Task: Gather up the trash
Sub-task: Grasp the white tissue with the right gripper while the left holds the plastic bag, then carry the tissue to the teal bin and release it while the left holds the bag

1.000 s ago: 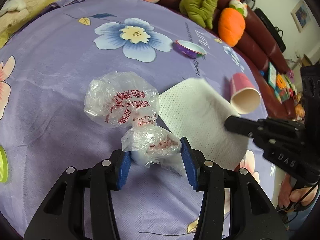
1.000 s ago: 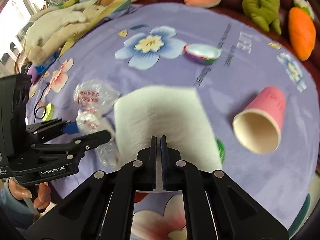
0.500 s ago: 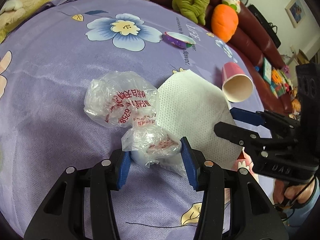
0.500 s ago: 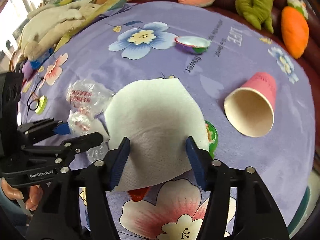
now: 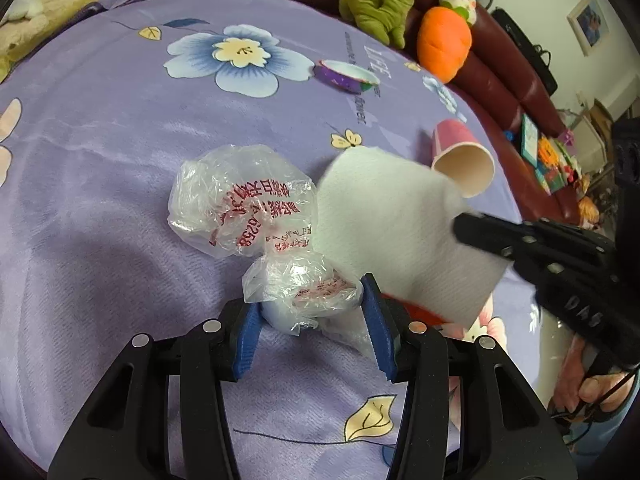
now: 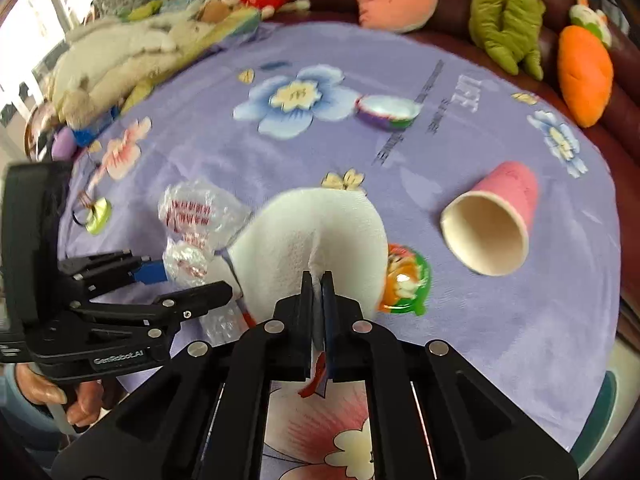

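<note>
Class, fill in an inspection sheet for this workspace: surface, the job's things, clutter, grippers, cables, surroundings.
Surface: purple floral cloth.
Job's things: white paper towel; clear plastic bag; pink paper cup on its side; small bowl; green wrapper.
Clutter: green disc.
Grippers: left gripper shut on the bag; right gripper shut on the towel.
Cables: thin cord by the disc.
Surroundings: plush toys on a dark red sofa.

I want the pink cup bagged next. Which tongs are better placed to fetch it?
Neither is free. The right tongs are nearer the pink cup, on its side, but are shut on the white paper towel. The left tongs grip the plastic bag. Right, after dropping the towel.
</note>
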The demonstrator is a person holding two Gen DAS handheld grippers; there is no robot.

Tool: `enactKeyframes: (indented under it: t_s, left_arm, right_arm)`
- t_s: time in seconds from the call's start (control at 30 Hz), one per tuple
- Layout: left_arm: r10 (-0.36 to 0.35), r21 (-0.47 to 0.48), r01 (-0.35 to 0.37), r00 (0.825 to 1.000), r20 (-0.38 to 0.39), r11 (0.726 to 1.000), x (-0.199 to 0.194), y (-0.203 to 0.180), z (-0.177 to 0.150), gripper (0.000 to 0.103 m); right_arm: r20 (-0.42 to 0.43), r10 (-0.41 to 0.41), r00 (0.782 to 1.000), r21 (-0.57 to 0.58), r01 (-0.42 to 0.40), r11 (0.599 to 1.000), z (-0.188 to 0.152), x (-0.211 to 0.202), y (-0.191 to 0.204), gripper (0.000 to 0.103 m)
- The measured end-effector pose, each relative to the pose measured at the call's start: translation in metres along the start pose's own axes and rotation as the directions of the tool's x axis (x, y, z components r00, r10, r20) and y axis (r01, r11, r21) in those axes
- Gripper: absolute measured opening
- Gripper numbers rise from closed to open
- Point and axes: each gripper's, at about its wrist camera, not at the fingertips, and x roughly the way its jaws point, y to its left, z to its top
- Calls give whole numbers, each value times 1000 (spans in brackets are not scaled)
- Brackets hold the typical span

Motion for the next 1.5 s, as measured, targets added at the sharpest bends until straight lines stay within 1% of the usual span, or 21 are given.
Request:
enactKeyframes:
  t_s: [0.07,0.17,0.27,0.33,0.5,0.6,0.67,0.73,0.83,0.9,0.93,1.0,1.1,1.17,1.2,1.23,1.33,1.43,1.47,1.5]
  left_arm:
    - [1,-1,-1,1000,12,1000,-7,0,1,48]
    - [9,12,-10,1000,24,1000,-14,-5,4,48]
    - [-5,31,4,999,35,1000,-21,-17,6,48]
    - [-8,58,5,999,52,998,-27,-29,7,48]
    - [-47,133,36,995,84,990,-41,-67,15,48]
    - [-92,185,75,992,85,980,-41,-98,22,48]
    - [-126,229,107,990,69,968,-36,-122,23,48]
    - [-153,284,134,987,44,949,-25,-152,23,48]
    - [-183,356,174,983,-6,918,-4,-198,19,48]
    - [-204,395,206,978,-48,895,12,-227,14,48]
    - [-216,418,228,973,-77,880,23,-246,11,48]
    - [-233,448,264,965,-123,854,40,-275,5,48]
    - [-246,498,304,952,-180,812,64,-316,-3,48]
    - [-249,526,327,944,-215,785,79,-342,-9,48]
    - [-247,537,333,942,-227,775,85,-353,-11,48]
    - [-242,549,338,940,-241,764,94,-364,-14,48]
    - [-230,566,349,934,-273,747,113,-387,-18,48]
    - [-214,579,352,931,-294,736,129,-406,-23,48]
    - [-209,582,352,931,-300,733,133,-411,-24,48]
    - [-206,585,353,930,-305,730,136,-415,-25,48]
  right_arm:
    - [27,2,1000,19,-3,1000,1,-14,-6,4]
    - [62,23,998,74,-27,997,3,-34,-20,4]
    - [97,5,995,93,-14,996,1,-50,-32,4]
    - [114,-3,994,117,-10,993,-2,-60,-42,4]
    - [164,-38,986,230,-1,973,-24,-91,-86,4]
    - [198,-67,978,303,4,953,-42,-111,-114,4]
    - [214,-96,972,350,16,937,-57,-125,-134,4]
    - [224,-126,966,400,27,916,-74,-136,-154,4]
    - [231,-187,955,489,52,871,-106,-156,-188,4]
    - [228,-240,944,556,76,828,-134,-171,-214,4]
    - [225,-258,939,577,85,812,-144,-176,-222,4]
    - [210,-313,926,638,113,762,-174,-192,-247,4]
    - [183,-363,914,703,137,698,-211,-207,-277,5]
    - [154,-388,908,738,155,656,-237,-209,-296,5]
    - [145,-393,908,749,159,643,-244,-209,-302,5]
    - [132,-395,909,768,158,621,-256,-207,-312,5]
    - [105,-393,914,796,160,584,-274,-198,-331,5]
    - [81,-377,923,818,155,554,-290,-183,-349,5]
    - [75,-368,927,823,151,547,-292,-178,-355,8]
    - [67,-362,930,831,148,536,-296,-172,-361,8]
